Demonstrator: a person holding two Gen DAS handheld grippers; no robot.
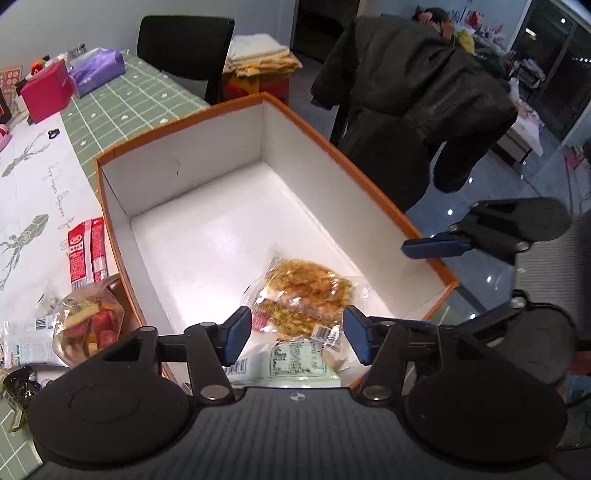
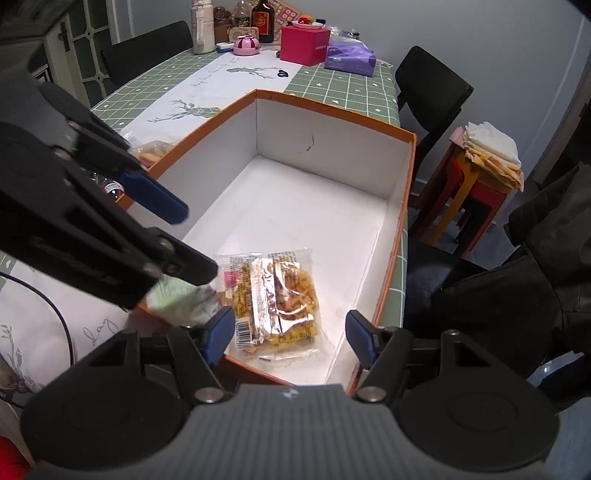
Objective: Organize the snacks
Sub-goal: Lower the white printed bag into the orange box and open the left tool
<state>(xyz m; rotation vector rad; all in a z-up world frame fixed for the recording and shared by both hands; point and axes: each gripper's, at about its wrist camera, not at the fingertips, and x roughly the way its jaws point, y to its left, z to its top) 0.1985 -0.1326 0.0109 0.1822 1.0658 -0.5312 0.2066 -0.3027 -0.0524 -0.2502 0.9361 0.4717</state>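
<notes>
While both claws hang released over the box (image 1: 369,192), the noodle packet (image 1: 306,295) lies on the box floor at 6 o'clock, beside a pale green packet (image 1: 295,360). Send the left gripper (image 1: 297,334) toward 9 o'clock for the fruit bag (image 1: 88,321), lifting clear of the orange rim. Keep the right gripper (image 2: 291,338) back. Open floor remains toward 12 o'clock.

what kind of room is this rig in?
Most likely a home dining room: a table with a green checked tablecloth, black chairs pulled up to it, and bottles and a tissue pack at the far end.
</notes>
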